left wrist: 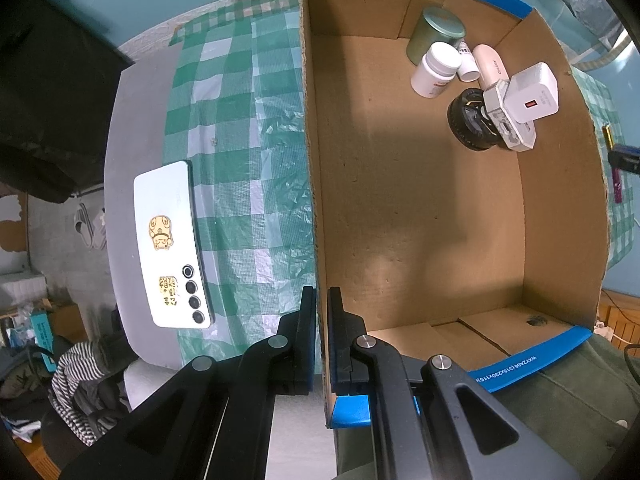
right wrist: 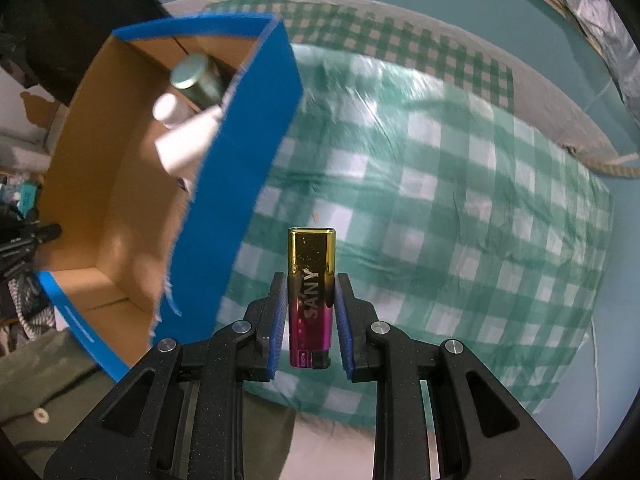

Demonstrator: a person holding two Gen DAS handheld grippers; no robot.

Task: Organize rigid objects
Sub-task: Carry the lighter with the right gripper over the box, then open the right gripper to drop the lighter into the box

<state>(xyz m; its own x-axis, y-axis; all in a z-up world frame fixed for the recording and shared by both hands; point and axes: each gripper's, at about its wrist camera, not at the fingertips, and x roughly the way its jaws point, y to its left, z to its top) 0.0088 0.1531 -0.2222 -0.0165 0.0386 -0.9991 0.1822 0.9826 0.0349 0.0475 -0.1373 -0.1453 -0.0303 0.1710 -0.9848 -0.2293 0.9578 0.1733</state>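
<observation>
Tongs first: the right tongs (right wrist: 311, 316) carry a lighter (right wrist: 311, 298) — gold cap pointing out to 12 o'clock, magenta body lettered SANY running back between the blue pads. The pads stand close along its flanks; contact shows near the gold-magenta join, while lower down a sliver of gap remains, so the hold looks light rather than hard. The lighter is small, stiff and probably very light, but its plated shell looks slick; I would judge the flat sides at mid-body the safest place to pinch, well away from the valve end. The left tongs (left wrist: 321, 336) are nearly closed across the near side wall of the cardboard box (left wrist: 420, 208), one pad outside and one inside, steadying it. In the right wrist view the box stands at 10 o'clock of the lighter, its blue outer wall (right wrist: 248, 184) between the two, so the lighter would need to clear that rim before going in. Inside, the far corner at 1 o'clock is crowded: a green tin (left wrist: 434, 34), a white pill bottle (left wrist: 434, 68), a white charger (left wrist: 534, 94) and a black round item (left wrist: 472, 120) touching one another. The near floor of the box is bare and roomy. A phone (left wrist: 172, 244) lies outside at 9 o'clock on the checked cloth (left wrist: 240, 160) of the desk.
</observation>
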